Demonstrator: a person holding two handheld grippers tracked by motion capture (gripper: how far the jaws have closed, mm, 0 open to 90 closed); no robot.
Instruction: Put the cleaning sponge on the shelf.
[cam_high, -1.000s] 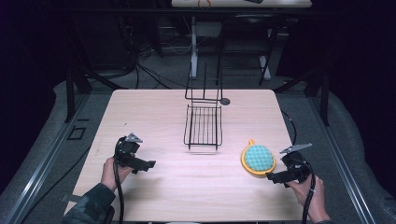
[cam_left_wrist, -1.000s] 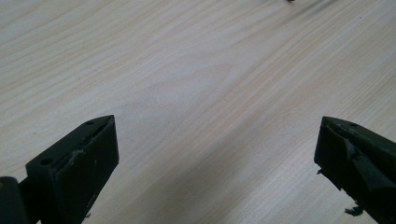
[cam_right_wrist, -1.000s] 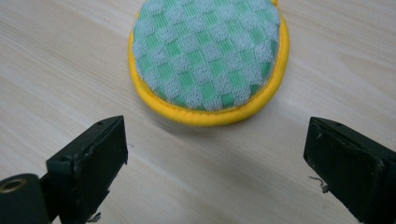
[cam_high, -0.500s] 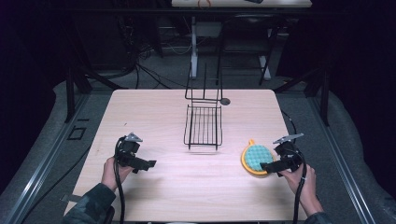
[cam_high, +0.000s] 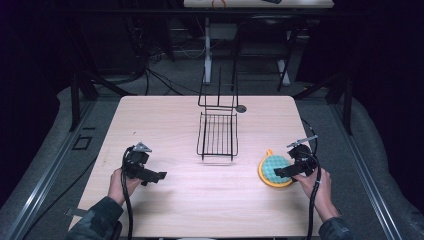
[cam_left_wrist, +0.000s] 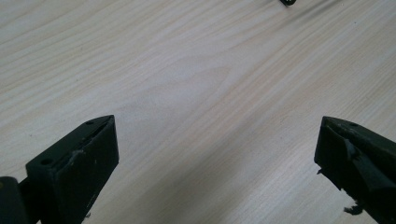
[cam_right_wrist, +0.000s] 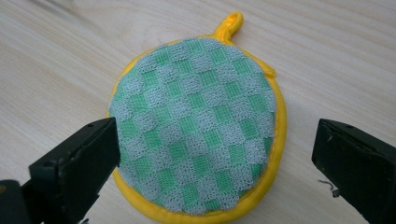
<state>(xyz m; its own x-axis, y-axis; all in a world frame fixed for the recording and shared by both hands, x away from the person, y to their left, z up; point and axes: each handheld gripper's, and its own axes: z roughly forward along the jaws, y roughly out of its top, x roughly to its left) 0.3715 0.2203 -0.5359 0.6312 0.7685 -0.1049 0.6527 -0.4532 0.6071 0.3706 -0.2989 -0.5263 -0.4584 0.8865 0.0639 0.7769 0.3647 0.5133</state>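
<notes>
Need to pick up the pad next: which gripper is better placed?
Right. The right gripper hangs open over the pad, jaws either side. The left gripper sits far across the table, over bare wood.

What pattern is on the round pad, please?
Green-and-grey checks with a yellow rim, clearest in the right gripper view: pad.

Pot holder (cam_right_wrist: 196, 126): woven cloth, matt, green-and-grey check face, nubbly weave; smooth yellow fabric binding and loop. Tabletop (cam_high: 165, 125): pale wood-grain finish, smooth, low sheen. Wire rack (cam_high: 218, 135), frame centre: thin black metal rods. Right gripper (cam_right_wrist: 215, 163) jaws: matt black plastic, scuffed edges.
</notes>
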